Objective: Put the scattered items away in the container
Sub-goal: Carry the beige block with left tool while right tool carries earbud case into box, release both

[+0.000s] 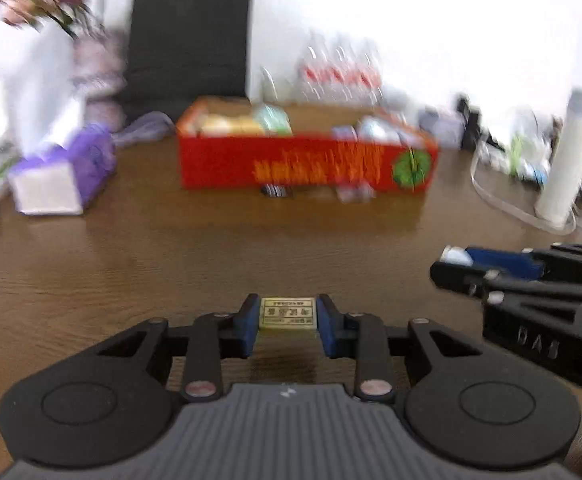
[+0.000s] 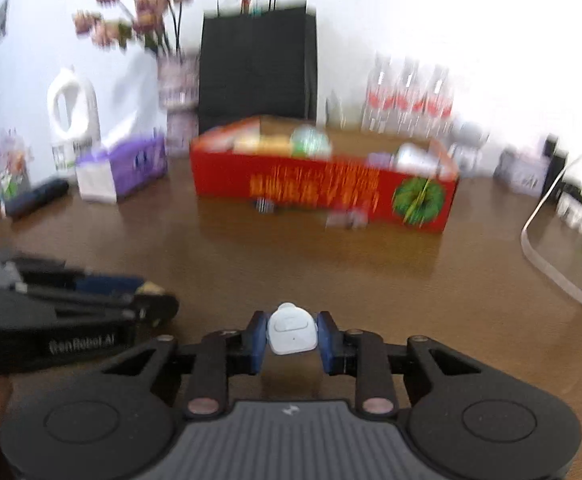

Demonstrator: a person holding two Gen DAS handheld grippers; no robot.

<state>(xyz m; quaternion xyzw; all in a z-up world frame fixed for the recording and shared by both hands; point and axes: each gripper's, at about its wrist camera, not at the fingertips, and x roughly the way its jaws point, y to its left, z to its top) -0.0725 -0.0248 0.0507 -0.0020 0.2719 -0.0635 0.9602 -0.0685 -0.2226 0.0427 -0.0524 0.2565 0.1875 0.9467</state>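
Left gripper [image 1: 288, 326]: jaws clamped on a small flat packet [image 1: 288, 313], pressed on both sides by the blue pads [image 1: 249, 330] and sitting square between their tips. Packet: pale yellow-gold, rectangular, green border and printed characters too small to read; carried above the wooden table [image 1: 131, 264].

Right gripper [image 2: 289, 336]: jaws clenched on a small white device [image 2: 292, 330], gripped between the blue pads [image 2: 255, 340] at its two sides and protruding a little past the tips. Device: rounded white plastic, smooth, with a raised oval button on its top face and a tiny dot below it.

Red box [image 2: 323, 192]: open-topped carton ahead of both grippers at mid-table, well apart from them; orange lettering and a green round emblem on its front, blurred. Already filled with several packets and wrapped items, not identifiable. Two small objects lie on the table just before its front wall, too blurred to name.

Purple tissue pack [image 2: 125, 170]: left of the box, near the table's far edge.
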